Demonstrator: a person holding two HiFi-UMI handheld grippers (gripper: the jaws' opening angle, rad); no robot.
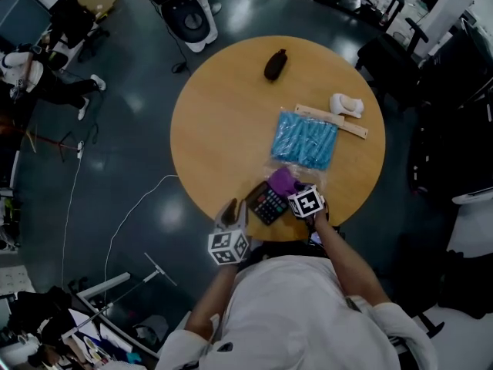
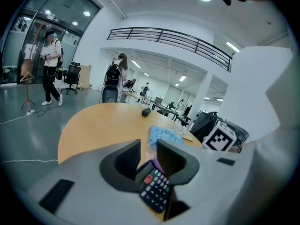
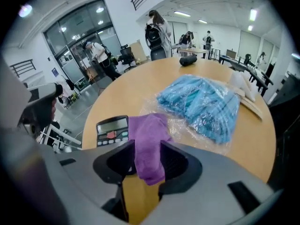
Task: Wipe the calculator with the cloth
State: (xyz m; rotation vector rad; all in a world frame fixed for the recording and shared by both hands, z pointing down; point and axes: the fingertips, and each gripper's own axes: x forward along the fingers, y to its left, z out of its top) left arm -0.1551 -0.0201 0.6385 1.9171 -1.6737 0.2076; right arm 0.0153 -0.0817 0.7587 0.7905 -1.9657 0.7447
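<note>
One slip looms: the right gripper (image 3: 148, 150), jaws opening, could drop the purple cloth (image 3: 147, 130) between them, while the left gripper (image 2: 149, 150), parted and empty, leaves the calculator (image 1: 268, 203) at lower centre unbraced.

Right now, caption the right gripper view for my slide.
Right gripper, jaws opening around a purple cloth beside a black calculator on a round wooden table.

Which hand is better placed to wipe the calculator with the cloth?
Probably right: the purple cloth sits between the right tool's opening jaws, draped on the calculator. The left tool, jaws apart, holds no cloth.
</note>
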